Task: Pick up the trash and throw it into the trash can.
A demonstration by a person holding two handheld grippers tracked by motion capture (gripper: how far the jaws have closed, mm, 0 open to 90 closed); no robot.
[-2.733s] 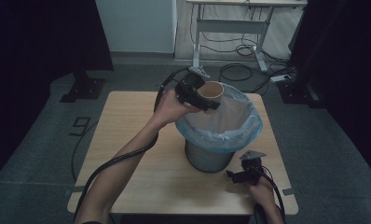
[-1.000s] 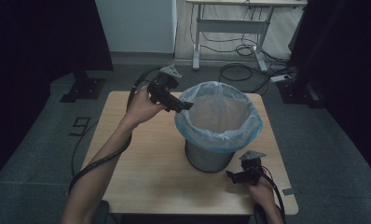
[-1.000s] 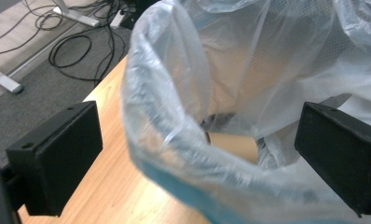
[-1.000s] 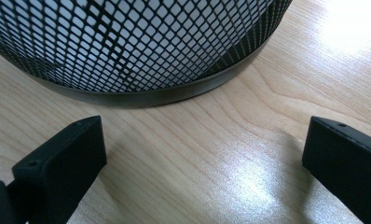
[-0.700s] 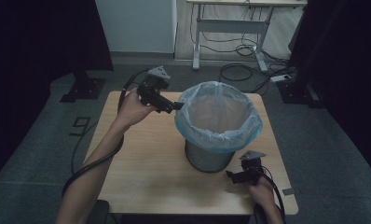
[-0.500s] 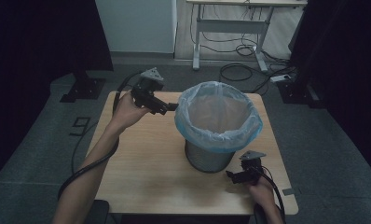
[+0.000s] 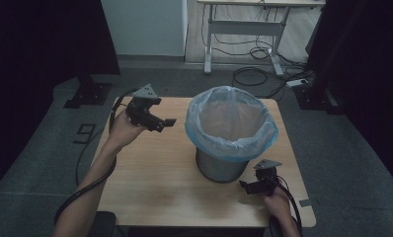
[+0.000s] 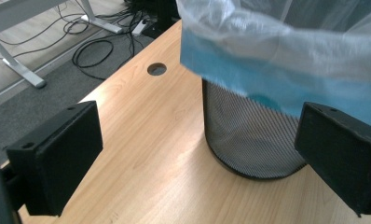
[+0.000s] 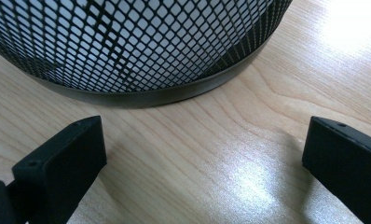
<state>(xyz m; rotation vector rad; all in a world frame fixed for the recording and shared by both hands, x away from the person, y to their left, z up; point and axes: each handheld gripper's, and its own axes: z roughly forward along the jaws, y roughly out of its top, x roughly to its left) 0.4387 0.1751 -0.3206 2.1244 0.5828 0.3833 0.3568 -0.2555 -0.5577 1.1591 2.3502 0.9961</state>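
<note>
While the left gripper [image 7: 157,120] withdraws empty from the lined bin [image 7: 231,132] — cup gone, apparently deposited.
Both grippers' jaws apart; right gripper [image 7: 254,186] rests beside bin base — drop seemingly complete.

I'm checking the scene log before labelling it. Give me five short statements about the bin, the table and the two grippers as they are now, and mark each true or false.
1. The mesh bin stands upright on the wooden table. True.
2. The bin is lined with a blue plastic bag folded over its rim. True.
3. The left gripper holds a paper cup above the bin. False: its jaws are wide apart with nothing between them, and it is held to the left of the bin.
4. The right gripper is clamped on the bin's base. False: its jaws are open, low by the table, just short of the base.
5. The table has a round hole near one edge. True.
</note>
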